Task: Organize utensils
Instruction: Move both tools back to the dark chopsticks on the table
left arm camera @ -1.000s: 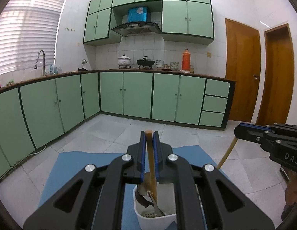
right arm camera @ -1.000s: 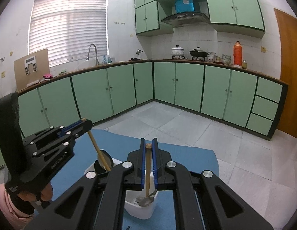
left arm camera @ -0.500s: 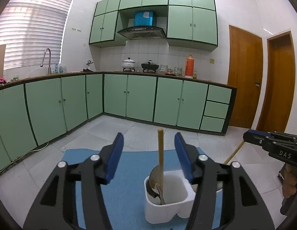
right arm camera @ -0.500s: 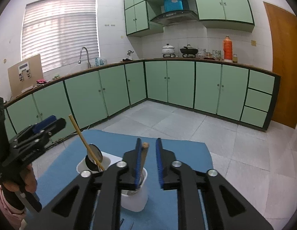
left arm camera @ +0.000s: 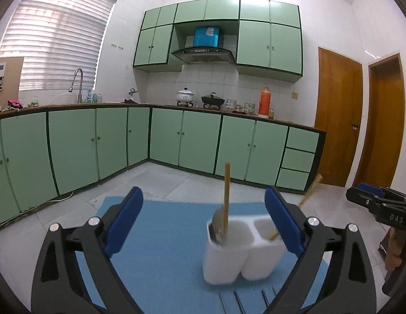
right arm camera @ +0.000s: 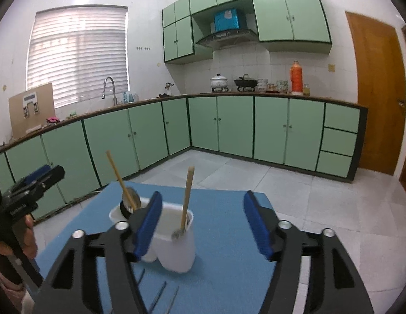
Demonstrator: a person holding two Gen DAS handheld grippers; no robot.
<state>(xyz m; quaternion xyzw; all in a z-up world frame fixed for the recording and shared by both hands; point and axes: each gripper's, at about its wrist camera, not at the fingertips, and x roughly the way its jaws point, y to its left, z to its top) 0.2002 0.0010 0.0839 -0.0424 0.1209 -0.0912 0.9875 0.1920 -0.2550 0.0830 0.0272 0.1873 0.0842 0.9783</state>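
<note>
A white two-compartment utensil holder [left arm camera: 234, 256] stands on a blue mat [left arm camera: 161, 235]; it also shows in the right wrist view [right arm camera: 174, 240]. A wooden-handled ladle [left arm camera: 226, 196] stands in its left compartment, also in the right wrist view [right arm camera: 121, 180]. A second wooden-handled spoon [right arm camera: 186, 198] leans in the other compartment, its handle showing in the left wrist view [left arm camera: 309, 191]. My left gripper [left arm camera: 203, 225] is open and empty, just behind the holder. My right gripper [right arm camera: 203, 225] is open and empty, jaws around the holder's right side.
Thin metal utensils [right arm camera: 161, 295] lie on the mat [right arm camera: 223, 261] in front of the holder, also in the left wrist view [left arm camera: 239, 301]. Green cabinets [left arm camera: 98, 141] line the walls. Tiled floor [right arm camera: 320, 209] surrounds the mat. Wooden doors [left arm camera: 339, 115] stand at right.
Both grippers have opened wide, let go of the wooden handles and pulled back and up. The ladle and spoon now stand free in the holder.
</note>
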